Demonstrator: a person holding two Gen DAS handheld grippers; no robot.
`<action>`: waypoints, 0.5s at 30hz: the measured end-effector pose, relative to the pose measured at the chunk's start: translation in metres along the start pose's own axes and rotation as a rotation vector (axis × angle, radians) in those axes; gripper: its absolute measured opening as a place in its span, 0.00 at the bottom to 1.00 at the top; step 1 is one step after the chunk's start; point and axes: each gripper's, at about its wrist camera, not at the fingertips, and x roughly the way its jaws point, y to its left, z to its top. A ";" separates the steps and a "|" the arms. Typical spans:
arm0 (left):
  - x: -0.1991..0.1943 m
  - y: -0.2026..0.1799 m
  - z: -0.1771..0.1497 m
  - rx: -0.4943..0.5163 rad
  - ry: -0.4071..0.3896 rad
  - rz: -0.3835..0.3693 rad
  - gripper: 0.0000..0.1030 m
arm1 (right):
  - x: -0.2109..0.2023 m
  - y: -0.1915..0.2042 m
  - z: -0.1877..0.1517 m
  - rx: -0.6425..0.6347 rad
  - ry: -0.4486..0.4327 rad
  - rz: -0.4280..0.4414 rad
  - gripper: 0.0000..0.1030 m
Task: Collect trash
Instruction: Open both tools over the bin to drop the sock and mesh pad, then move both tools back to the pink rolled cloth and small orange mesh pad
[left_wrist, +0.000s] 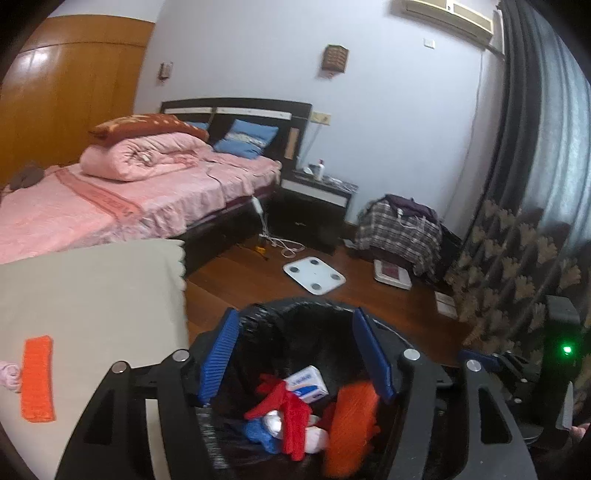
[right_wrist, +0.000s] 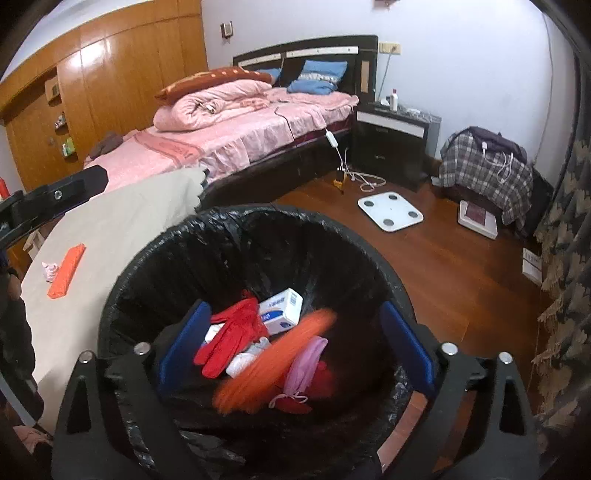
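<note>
The orange cloth (right_wrist: 275, 363), blurred in both views, is inside the bin (right_wrist: 122, 295), over the red glove (right_wrist: 229, 341), the white box (right_wrist: 280, 310) and a pink piece (right_wrist: 304, 363). It touches neither pair of jaws, so I judge it is dropping or has only just landed.

The right hand-held gripper (right_wrist: 295, 347) is wide and holds nothing; its jaws stand inside the rim. The left hand-held gripper (left_wrist: 295, 354) is also apart and empty, over the same bin (left_wrist: 295, 306).

To do this step well, keep both grippers above the opening until the cloth lies still, and do not catch the black liner with the pads when lifting out.

More trash is on the desk (right_wrist: 122, 236): an orange strip (right_wrist: 66, 271) with a small pink bundle (right_wrist: 50, 271) just beside it. I think these come next; approach them with wide jaws.
</note>
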 end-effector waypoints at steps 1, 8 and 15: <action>-0.004 0.003 0.001 -0.002 -0.006 0.012 0.66 | -0.003 0.003 0.001 -0.003 -0.012 0.004 0.91; -0.046 0.041 0.000 -0.002 -0.064 0.142 0.76 | -0.021 0.032 0.015 -0.020 -0.079 0.069 0.93; -0.084 0.087 -0.013 -0.032 -0.076 0.287 0.84 | -0.019 0.072 0.030 -0.052 -0.095 0.134 0.93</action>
